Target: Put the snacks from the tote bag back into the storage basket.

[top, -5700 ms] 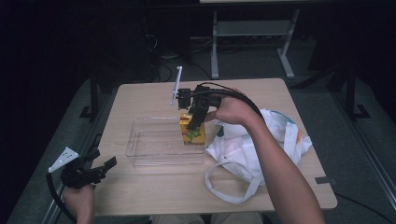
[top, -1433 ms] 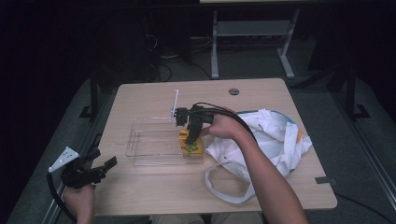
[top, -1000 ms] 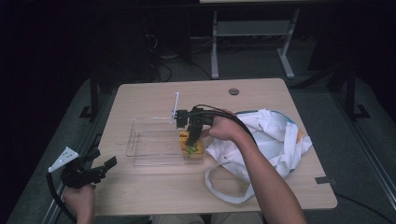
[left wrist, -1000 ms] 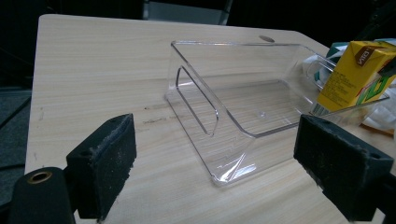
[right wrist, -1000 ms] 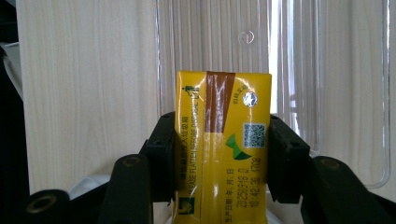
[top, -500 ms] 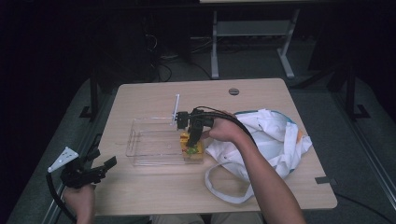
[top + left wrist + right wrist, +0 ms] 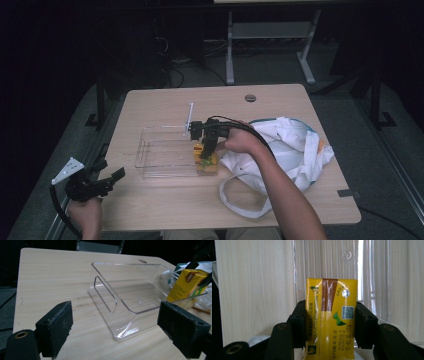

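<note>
A yellow drink carton [image 7: 330,315] with a brown stripe stands upright between the pads of my right gripper [image 7: 330,323], which is shut on it. In the high view that gripper [image 7: 207,150] holds the carton [image 7: 206,162] inside the right end of a clear plastic bin [image 7: 165,157] on the table. From the left gripper view the carton [image 7: 188,283] shows through the bin's [image 7: 125,292] far wall. My left gripper [image 7: 120,332] stands open, nothing between its pads, short of the bin; it sits at the table's front left corner [image 7: 102,182].
A white cloth bag [image 7: 285,150] with a loop handle lies right of the bin, under the right forearm. A round hole [image 7: 250,98] marks the far side of the wooden tabletop [image 7: 165,210]. A metal frame stands on the dark floor beyond.
The right gripper has lowered the carton slightly toward the bin's floor at its right end. The left gripper has stayed put.
</note>
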Available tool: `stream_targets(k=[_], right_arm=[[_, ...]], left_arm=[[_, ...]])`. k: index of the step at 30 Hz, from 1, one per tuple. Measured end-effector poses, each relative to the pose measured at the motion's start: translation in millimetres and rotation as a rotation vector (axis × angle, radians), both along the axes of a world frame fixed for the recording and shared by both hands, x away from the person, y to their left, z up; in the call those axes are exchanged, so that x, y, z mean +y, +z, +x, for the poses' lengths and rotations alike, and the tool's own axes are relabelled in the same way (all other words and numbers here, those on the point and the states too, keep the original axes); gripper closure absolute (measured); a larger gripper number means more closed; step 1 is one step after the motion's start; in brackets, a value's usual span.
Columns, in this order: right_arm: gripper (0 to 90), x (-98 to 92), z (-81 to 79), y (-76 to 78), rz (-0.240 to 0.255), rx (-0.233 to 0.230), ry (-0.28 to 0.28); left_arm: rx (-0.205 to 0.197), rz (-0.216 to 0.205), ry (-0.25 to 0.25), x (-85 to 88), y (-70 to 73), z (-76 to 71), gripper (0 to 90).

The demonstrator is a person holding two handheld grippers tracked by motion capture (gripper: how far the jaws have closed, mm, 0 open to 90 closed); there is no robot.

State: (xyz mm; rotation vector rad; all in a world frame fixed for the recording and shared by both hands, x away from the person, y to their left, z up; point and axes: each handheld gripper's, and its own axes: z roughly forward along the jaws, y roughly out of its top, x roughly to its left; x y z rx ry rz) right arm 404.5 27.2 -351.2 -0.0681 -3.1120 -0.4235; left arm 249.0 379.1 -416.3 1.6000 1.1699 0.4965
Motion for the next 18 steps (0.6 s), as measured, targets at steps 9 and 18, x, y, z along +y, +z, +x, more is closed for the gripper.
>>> stream_targets(k=[9, 18], right_arm=[[51.7, -2.8, -0.4, -0.8, 0.011, -0.002, -0.005], [51.3, -7.1, -0.1, -2.2, 0.026, 0.001, -0.012]], left_arm=[[0.0, 0.002, 0.0, 0.4, -0.1, -0.1, 12.5], [0.002, 0.0, -0.002, -0.4, 0.1, -0.2, 12.5]])
